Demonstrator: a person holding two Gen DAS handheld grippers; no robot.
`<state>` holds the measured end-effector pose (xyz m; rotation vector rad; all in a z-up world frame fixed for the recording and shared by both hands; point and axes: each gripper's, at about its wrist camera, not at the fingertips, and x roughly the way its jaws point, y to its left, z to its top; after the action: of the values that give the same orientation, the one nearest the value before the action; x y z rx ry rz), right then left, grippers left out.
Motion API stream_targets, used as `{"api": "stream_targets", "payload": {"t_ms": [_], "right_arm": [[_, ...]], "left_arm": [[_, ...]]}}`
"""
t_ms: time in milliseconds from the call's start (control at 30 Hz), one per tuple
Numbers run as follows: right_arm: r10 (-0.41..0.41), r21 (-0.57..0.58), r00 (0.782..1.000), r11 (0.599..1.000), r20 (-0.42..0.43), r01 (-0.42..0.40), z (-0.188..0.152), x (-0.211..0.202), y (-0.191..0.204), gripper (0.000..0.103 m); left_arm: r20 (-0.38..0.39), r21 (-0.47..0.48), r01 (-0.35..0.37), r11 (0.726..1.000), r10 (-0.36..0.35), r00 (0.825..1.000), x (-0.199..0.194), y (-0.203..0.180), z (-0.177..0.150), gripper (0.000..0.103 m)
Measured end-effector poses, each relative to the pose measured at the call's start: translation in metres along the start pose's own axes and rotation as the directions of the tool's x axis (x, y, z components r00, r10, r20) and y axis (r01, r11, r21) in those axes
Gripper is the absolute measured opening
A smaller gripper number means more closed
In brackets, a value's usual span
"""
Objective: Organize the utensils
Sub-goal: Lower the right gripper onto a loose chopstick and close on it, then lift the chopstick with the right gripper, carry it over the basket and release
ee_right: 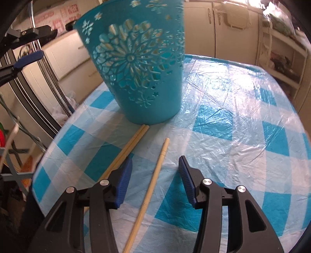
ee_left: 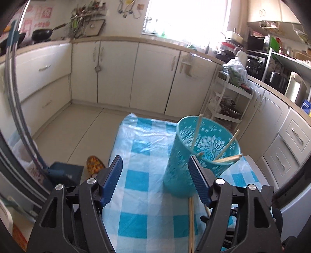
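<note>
the right gripper (ee_right: 155,165) sits low over a table, its two blue-padded fingers spread apart and holding nothing. a single pale wooden chopstick (ee_right: 149,192) lies on the table between the fingers, running from the near edge of the view away toward the far left. just to its left, a pair of chopsticks (ee_right: 127,148) lies side by side, partly hidden under the left finger, with their far tips touching the base of a basket. the table is covered with a crinkled plastic cloth (ee_right: 223,124) in blue and white checks. the left gripper (ee_left: 155,167) hangs above the same cloth, its fingers also spread wide and empty. the turquoise basket (ee_left: 180,165) with cut-out flower patterns stands upright on the cloth just past and beside the left gripper's right finger. several chopsticks (ee_left: 226,147) already stand inside it, leaning on the rim at different angles. below the basket in the left view, the pair on the table shows again. beyond the table are a pale tiled floor (ee_left: 73,132), cream kitchen cabinets (ee_left: 116,74) and a bright window (ee_left: 186,17).
</note>
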<state>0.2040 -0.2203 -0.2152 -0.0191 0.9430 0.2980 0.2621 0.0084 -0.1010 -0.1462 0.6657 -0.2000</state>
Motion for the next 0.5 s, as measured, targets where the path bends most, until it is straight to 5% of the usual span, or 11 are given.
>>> {"api": "stream_targets", "payload": {"t_ms": [167, 300, 500], "right_arm": [[-0.059, -0.065, 0.998, 0.996, -0.005, 0.058, 0.001, 0.003, 0.012, 0.016], [-0.058, -0.135, 0.998, 0.989, -0.024, 0.054, -0.004, -0.002, 0.022, 0.006], [0.162, 0.054, 0.987, 0.985, 0.019, -0.163, -0.014, -0.034, -0.013, 0.006]], "left_arm": [[-0.050, -0.058, 0.002, 0.998, -0.005, 0.999, -0.001, 0.021, -0.022, 0.067], [-0.082, -0.065, 0.003, 0.998, -0.008, 0.997, 0.002, 0.026, -0.036, 0.067], [-0.127, -0.083, 0.002, 0.997, -0.012, 0.992, 0.007, 0.032, -0.054, 0.067]]}}
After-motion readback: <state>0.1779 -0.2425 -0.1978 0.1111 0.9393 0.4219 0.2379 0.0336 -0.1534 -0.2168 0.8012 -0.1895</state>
